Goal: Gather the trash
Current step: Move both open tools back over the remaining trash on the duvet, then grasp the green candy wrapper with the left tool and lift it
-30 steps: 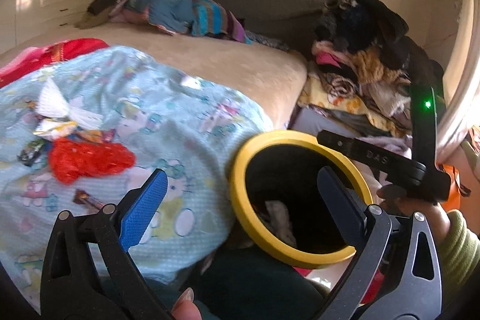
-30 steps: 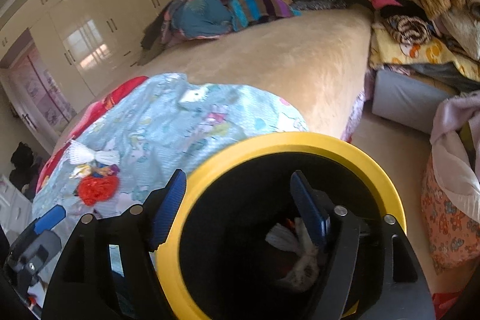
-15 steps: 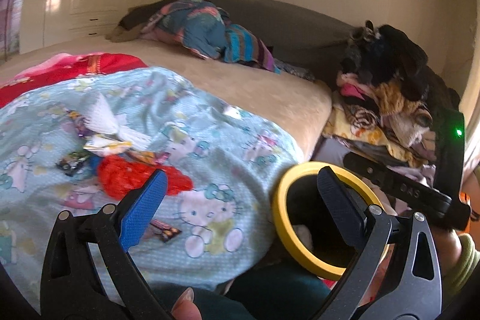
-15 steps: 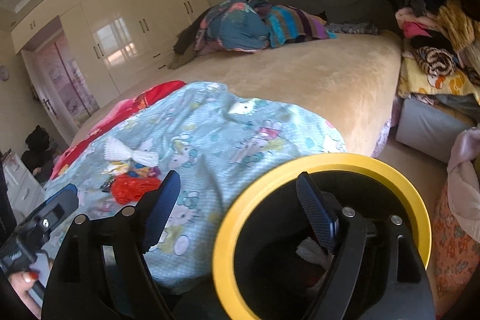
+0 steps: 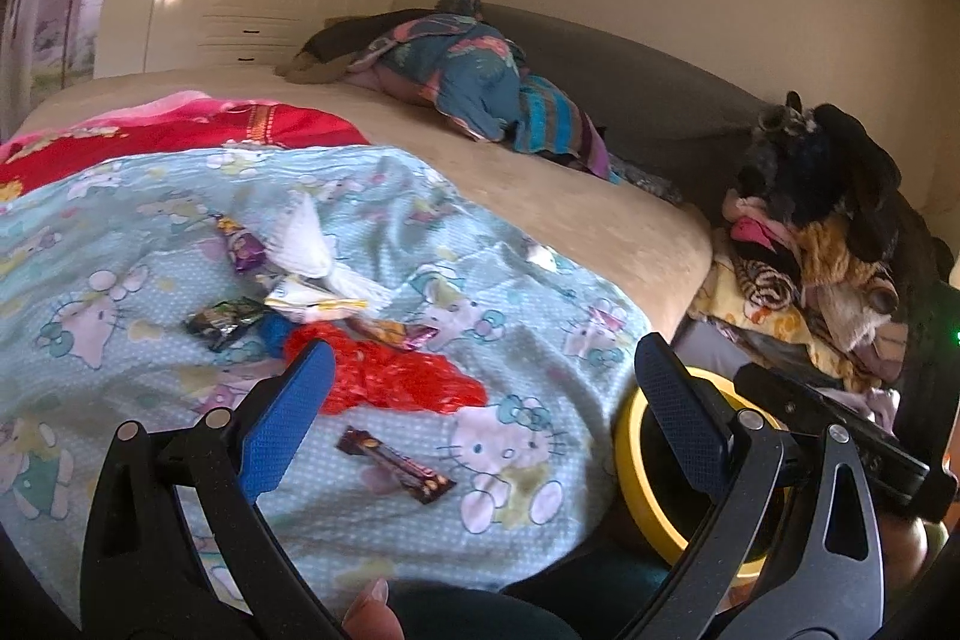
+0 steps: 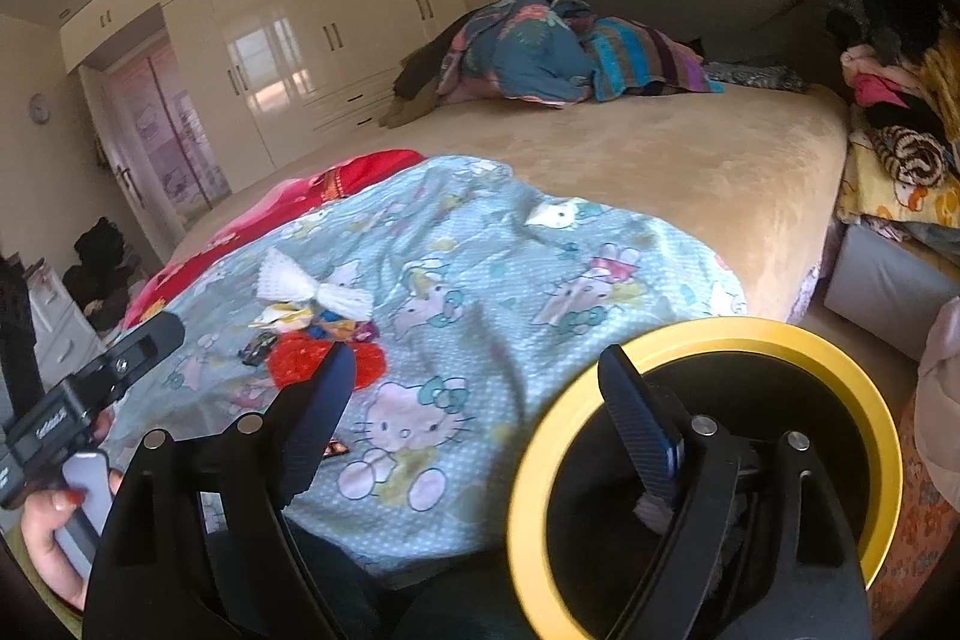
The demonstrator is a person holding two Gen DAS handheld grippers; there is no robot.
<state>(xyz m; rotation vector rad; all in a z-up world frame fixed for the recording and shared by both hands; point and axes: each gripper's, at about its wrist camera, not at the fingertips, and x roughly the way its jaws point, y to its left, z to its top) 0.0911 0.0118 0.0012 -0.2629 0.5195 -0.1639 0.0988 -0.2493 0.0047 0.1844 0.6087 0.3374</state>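
Both the left gripper (image 5: 480,400) and right gripper (image 6: 474,400) hang spread and empty. Litter lies mid-blanket: go low for the crinkly red plastic bag (image 5: 390,379), then the yellow-rimmed black bin (image 6: 708,340), seemingly floor-standing bedside.

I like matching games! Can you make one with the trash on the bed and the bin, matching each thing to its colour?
Things:
1. crinkly bag
2. tissue
3. bin rim
4. snack bar wrapper

Colours:
A. yellow
B. dark brown
C. red
D. white

Pairs: 1-C, 2-D, 3-A, 4-B
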